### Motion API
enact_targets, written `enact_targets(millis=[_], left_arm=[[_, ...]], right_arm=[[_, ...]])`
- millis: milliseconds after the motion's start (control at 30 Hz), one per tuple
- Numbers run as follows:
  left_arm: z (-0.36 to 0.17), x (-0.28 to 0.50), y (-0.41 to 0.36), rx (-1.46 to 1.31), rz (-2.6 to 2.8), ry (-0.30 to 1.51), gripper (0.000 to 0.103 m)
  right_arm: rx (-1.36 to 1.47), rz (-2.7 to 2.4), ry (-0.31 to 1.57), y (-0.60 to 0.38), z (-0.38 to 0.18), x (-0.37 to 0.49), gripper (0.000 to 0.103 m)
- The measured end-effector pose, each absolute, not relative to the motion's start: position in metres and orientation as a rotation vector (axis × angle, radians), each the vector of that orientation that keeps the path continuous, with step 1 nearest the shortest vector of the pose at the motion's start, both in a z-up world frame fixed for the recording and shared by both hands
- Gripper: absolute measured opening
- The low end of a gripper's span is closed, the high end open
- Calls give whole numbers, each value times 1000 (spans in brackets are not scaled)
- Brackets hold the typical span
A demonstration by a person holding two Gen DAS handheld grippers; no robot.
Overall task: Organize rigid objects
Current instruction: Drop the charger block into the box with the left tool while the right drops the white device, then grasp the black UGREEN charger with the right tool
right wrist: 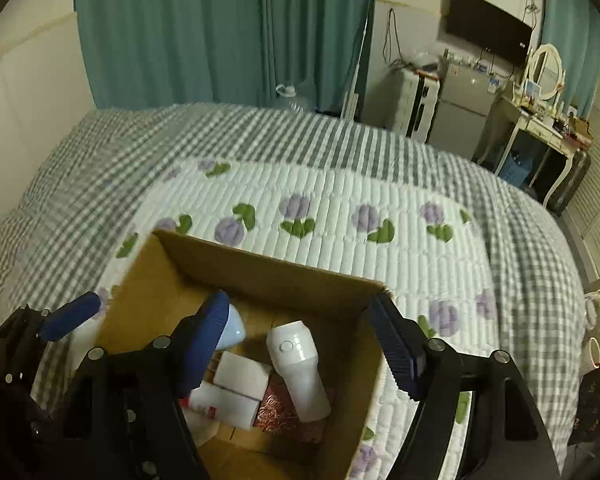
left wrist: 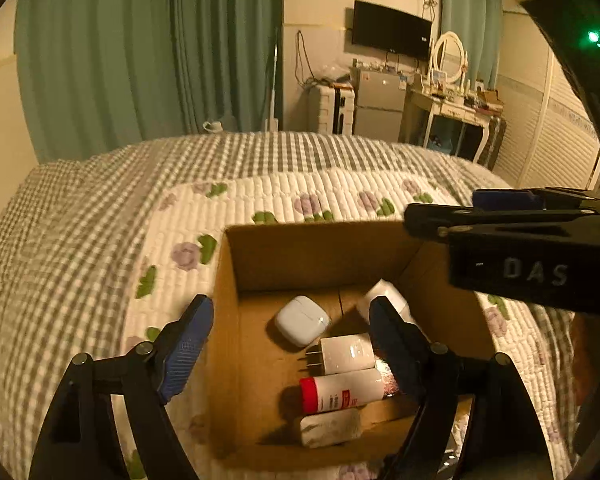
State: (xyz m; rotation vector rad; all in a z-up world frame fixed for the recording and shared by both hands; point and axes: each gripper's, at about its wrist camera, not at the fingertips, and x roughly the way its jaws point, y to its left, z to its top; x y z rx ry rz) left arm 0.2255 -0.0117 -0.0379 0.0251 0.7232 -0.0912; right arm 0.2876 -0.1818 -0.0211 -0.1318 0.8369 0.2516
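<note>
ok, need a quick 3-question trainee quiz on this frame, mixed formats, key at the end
1. True or false: the cardboard box sits on the quilted bed cover.
2. Multiple choice: the cap of the white bottle lying in the box is A) green B) red C) black.
3. Fill in: the left gripper and the right gripper both hang over the box with jaws ____ and nothing held.

Key:
1. True.
2. B, red; it lies between the wall charger and a grey block.
3. Open. The earbud case and white flashlight also lie inside the box.
</note>
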Motion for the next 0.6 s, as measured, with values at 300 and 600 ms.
enact_targets(millis=[300, 600], left_arm=[[24, 167, -2, 31, -95, 640, 94], [27, 125, 8, 38, -95, 633, 103]], right_arm=[[-169, 225, 741, -200, 57, 214, 83], [-195, 200, 713, -227, 76, 136, 100]])
